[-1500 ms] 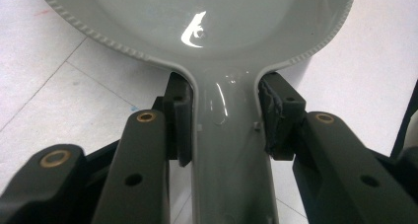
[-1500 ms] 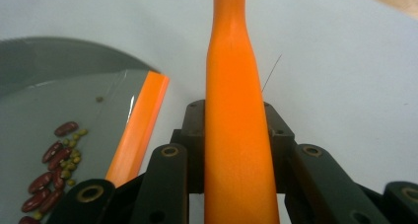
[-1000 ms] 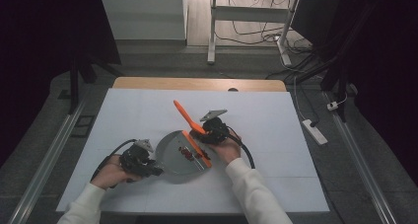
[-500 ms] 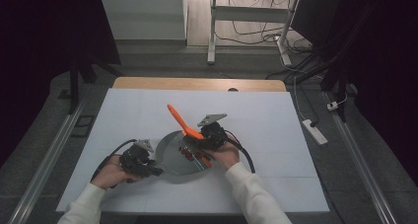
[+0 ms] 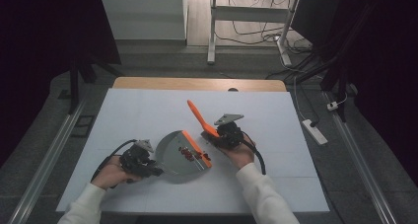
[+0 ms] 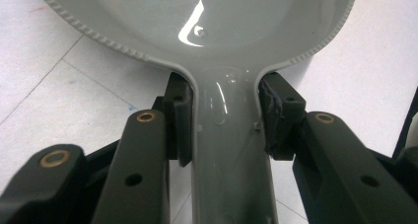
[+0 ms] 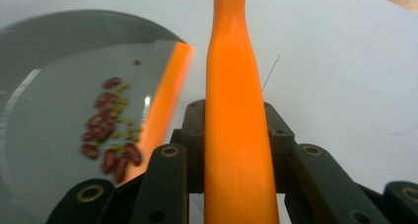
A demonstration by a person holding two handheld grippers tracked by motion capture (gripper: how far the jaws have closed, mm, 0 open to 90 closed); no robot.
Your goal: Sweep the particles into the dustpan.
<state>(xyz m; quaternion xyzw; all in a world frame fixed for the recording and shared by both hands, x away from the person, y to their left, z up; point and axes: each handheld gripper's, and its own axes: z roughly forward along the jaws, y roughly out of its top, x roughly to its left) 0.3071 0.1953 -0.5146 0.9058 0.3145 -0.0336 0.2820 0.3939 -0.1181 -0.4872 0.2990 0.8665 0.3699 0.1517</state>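
Observation:
A grey dustpan with an orange lip lies on the white table. Red beans and smaller yellowish bits sit on it near the lip. My left gripper is shut on the dustpan's handle, with the pads pressed to both sides. Just right of the lip, my right gripper is shut on a long orange handle that slants up and to the far left. Its lower end is hidden under the gripper. In the right gripper view the handle runs between the jaws, with the beans at left.
The white mat covers the table, and a strip of bare wood shows at the far edge. A white power strip lies on the floor to the right. Table legs and cables stand beyond.
My right gripper swung the orange handle left toward the dustpan, then drew back to the right. The left gripper and dustpan stayed put.

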